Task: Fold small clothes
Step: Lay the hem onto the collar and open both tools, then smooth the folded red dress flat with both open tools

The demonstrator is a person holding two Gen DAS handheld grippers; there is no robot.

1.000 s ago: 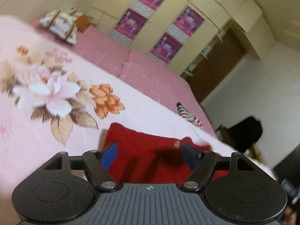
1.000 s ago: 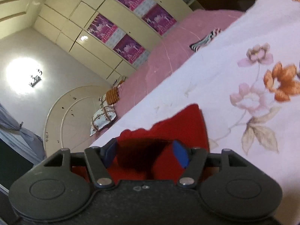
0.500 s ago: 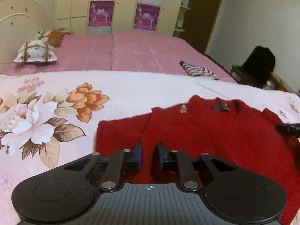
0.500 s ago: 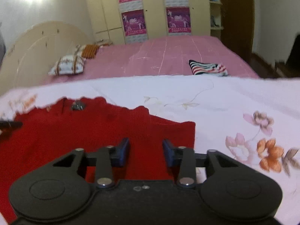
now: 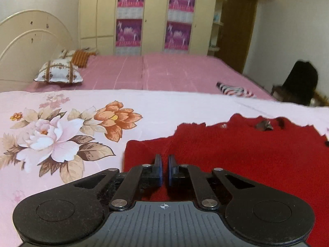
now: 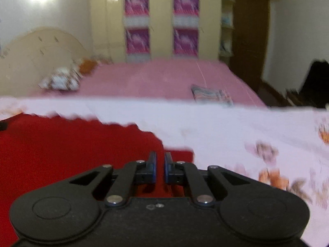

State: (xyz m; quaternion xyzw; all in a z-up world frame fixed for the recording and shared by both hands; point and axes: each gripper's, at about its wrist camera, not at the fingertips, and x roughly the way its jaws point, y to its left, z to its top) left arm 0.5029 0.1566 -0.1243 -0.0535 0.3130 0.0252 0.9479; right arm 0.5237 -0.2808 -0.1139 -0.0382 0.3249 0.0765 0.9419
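Note:
A red knitted sweater [image 5: 236, 154] lies flat on a pale pink floral sheet [image 5: 61, 133], neckline at the far side. In the left wrist view my left gripper [image 5: 163, 158] is shut on the sweater's near edge, close to its left sleeve, with red cloth pinched between the blue pads. In the blurred right wrist view the sweater [image 6: 72, 144] fills the left half. My right gripper [image 6: 159, 155] sits at the sweater's near right corner. Its jaws are closing, the pads almost together with red fabric between them.
A folded striped garment [image 5: 234, 89] lies on the pink bedspread [image 5: 164, 74] beyond the sheet. Pillows [image 5: 58, 73] rest by the cream headboard [image 5: 24, 47] at the far left. A wardrobe with purple posters [image 5: 154, 16] stands behind, and a dark shape [image 5: 300, 86] beside the bed at right.
Both grippers rolled level from a tilted pose and went from wide open to closed on the sweater's near edge, left near the sleeve, right at the corner.

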